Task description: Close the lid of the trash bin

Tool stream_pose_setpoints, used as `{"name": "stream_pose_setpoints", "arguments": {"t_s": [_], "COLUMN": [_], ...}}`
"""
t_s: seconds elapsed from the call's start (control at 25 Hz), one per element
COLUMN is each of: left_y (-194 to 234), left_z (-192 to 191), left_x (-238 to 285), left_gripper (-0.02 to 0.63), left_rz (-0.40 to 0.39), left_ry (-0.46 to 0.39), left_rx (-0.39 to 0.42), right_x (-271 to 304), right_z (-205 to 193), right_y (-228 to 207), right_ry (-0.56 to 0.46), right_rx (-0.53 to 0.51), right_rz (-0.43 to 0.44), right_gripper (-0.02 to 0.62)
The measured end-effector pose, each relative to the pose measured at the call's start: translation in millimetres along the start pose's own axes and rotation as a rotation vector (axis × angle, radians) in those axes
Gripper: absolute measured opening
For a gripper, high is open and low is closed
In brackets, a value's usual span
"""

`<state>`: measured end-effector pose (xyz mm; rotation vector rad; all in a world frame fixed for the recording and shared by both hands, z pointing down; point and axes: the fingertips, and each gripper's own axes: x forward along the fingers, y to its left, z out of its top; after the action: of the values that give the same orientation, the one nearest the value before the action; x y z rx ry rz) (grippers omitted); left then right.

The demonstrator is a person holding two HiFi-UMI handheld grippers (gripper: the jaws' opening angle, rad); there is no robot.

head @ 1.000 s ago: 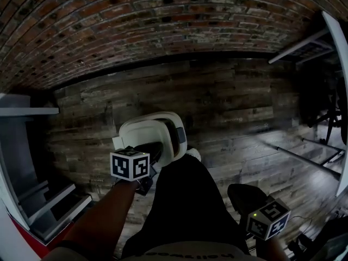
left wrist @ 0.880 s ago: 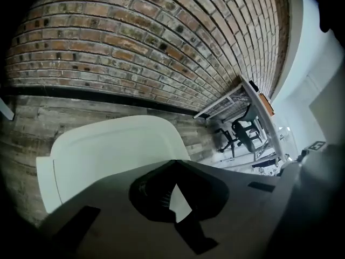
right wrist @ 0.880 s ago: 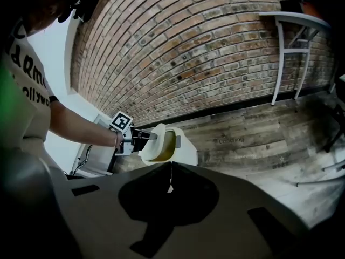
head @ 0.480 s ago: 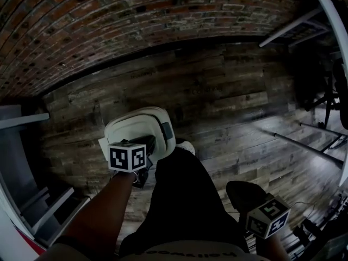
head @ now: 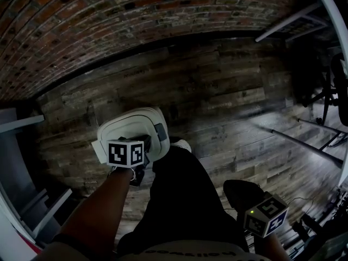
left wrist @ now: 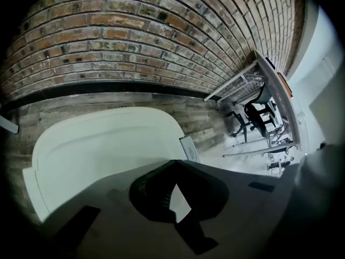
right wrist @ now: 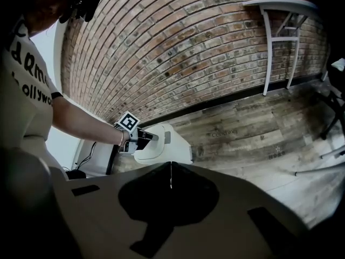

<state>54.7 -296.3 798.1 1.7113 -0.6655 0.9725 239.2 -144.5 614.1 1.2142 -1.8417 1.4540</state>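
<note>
We held the left gripper (left wrist: 173, 165), jaws together, on the lowered lid (left wrist: 108, 144) beneath it, hiding the trash bin's (right wrist: 179, 149) contents, while the right gripper (right wrist: 171, 172) stayed closed on nothing.

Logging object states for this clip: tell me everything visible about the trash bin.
The trash bin is off-white and plastic-looking, with a rounded, domed lid that lies down and appears closed. A small grey panel sits on one side. The bin stands upright on the wooden floor, near the brick wall. The left hand-held gripper rests on the lid's top, jaws together.
</note>
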Motion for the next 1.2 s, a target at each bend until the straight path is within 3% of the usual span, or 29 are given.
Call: {"name": "stream_pose_setpoints", "arguments": {"t_s": [0.24, 0.44, 0.72, 0.84, 1.0, 1.08, 1.2], "left_y": [1.3, 0.5, -42.3, -68.0, -108.6, -135.6, -167.6], "left_z": [1.2, 1.5, 2.6, 23.9, 61.6, 76.8, 88.2], "left_x": [5.4, 1.8, -60.8, -110.9, -206.2, -264.0, -342.3], "left_gripper": [0.006, 0.006, 0.008, 0.006, 0.006, 0.006, 0.006], "left_rz": [0.013, -0.001, -0.07, -0.111, -0.15, -0.183, -0.167], "left_ry": [0.01, -0.014, -0.094, -0.222, -0.482, -0.632, -0.817], "left_rx": [0.06, 0.011, 0.018, 0.015, -0.013, -0.003, 0.084], "right_x": [8.6, 11.6, -2.2, -7.4, -17.4, -26.9, -43.9], "right_z": [0.6, 8.0, 48.9, 85.2, 126.4, 149.9, 182.1], "right_y": [0.5, 2.8, 33.5, 57.9, 94.9, 119.1, 162.2], "right_ry": [0.002, 0.013, -0.025, -0.062, -0.105, -0.145, -0.207], "right_rx": [-0.007, -0.017, -0.13, -0.267, -0.47, -0.499, -0.526], "right_rz": [0.01, 0.014, 0.058, 0.101, 0.144, 0.183, 0.268], "right_gripper": [0.011, 0.011, 0.011, 0.011, 0.011, 0.011, 0.011]}}
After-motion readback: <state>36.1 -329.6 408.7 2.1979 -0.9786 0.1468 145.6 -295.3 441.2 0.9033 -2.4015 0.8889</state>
